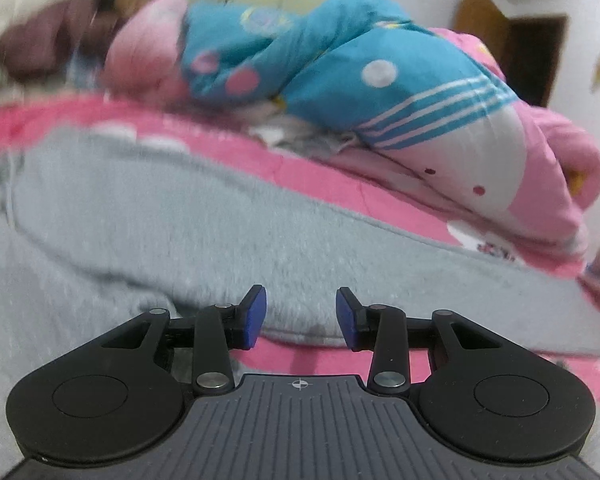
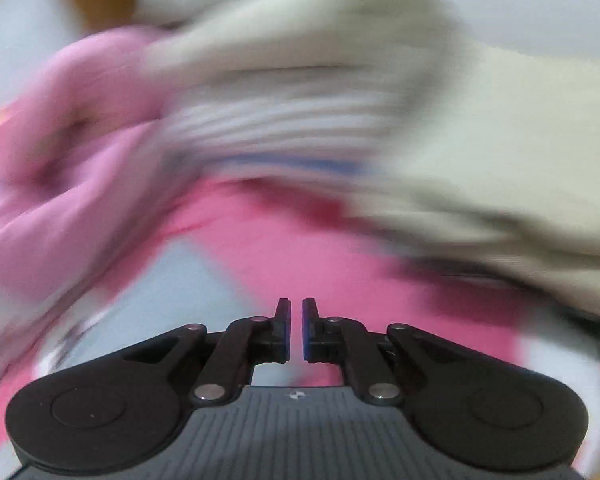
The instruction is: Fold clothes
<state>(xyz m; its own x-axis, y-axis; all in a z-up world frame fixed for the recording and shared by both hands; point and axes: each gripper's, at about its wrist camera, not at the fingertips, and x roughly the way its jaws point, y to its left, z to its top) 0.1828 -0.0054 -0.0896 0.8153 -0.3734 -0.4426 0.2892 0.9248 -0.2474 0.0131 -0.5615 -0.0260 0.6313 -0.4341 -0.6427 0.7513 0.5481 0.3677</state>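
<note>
Grey fleece garment point(image 1: 204, 216) lies spread and rumpled over the pink bedcover point(image 1: 300, 160), just ahead of the left gripper point(image 1: 300, 316), whose jaws stand partly apart with nothing between them. In the blurred right view, the right gripper point(image 2: 296, 330) has its jaws nearly together and empty above the pink cover. Farther back a blue and pink quilt point(image 1: 340, 60) lies bunched up; no clean fold shows yet, so folding seems barely begun.

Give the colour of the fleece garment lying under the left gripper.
Grey garment, clearest in the left wrist view.
</note>
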